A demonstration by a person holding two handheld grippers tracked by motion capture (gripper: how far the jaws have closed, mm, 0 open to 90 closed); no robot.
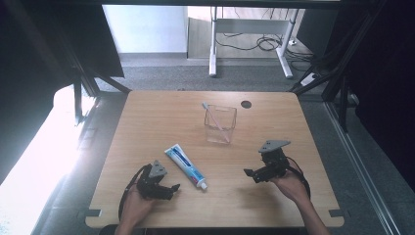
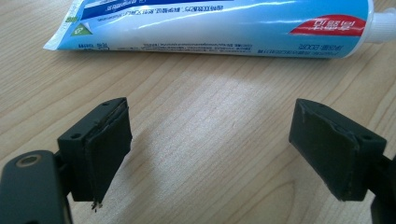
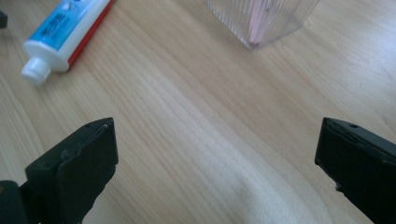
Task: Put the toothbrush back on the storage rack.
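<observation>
A blue and white toothpaste tube (image 1: 185,167) lies flat on the wooden table (image 1: 147,127), its white cap toward the near right. In the left gripper view the toothpaste tube (image 2: 219,25) lies just beyond the jaws. My left gripper (image 1: 174,187) is open and empty, left of the tube's cap. A clear ribbed cup (image 1: 220,124) stands at mid-table with a pink toothbrush (image 1: 211,113) leaning inside. My right gripper (image 1: 248,173) is open and empty at the near right. Its view shows the cup (image 3: 261,18) ahead and the tube (image 3: 65,32) at upper left.
A round dark hole (image 1: 246,104) sits near the table's far edge. Beyond the table are a grey floor, white desk legs (image 1: 213,44) and cables. Dark frame struts flank both sides.
</observation>
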